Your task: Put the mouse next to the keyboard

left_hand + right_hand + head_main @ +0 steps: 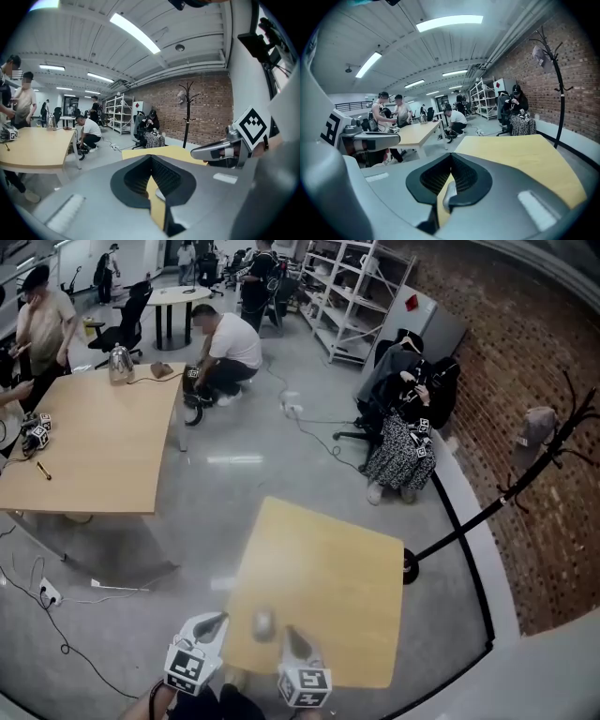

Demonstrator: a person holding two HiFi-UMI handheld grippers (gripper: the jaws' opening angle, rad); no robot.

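Observation:
A small grey mouse point(263, 622) lies on the near edge of a small wooden table point(328, 568) in the head view. My left gripper point(221, 619) is just left of the mouse and my right gripper point(292, 632) just right of it, both pointing forward with the mouse between them and untouched. In the left gripper view the jaws point(151, 157) meet at the tip, and a pale bit of the mouse point(161, 193) shows through the gap beneath. The right gripper point(451, 155) is likewise shut, with the mouse point(448, 196) showing below. No keyboard is in view.
A larger wooden table point(103, 442) stands to the left with a kettle point(120, 363) and small items. A black coat stand point(525, 486) and a brick wall are on the right. A person sits on a chair point(409, 423), another crouches point(225, 354). Cables and a power strip point(49, 592) lie on the floor.

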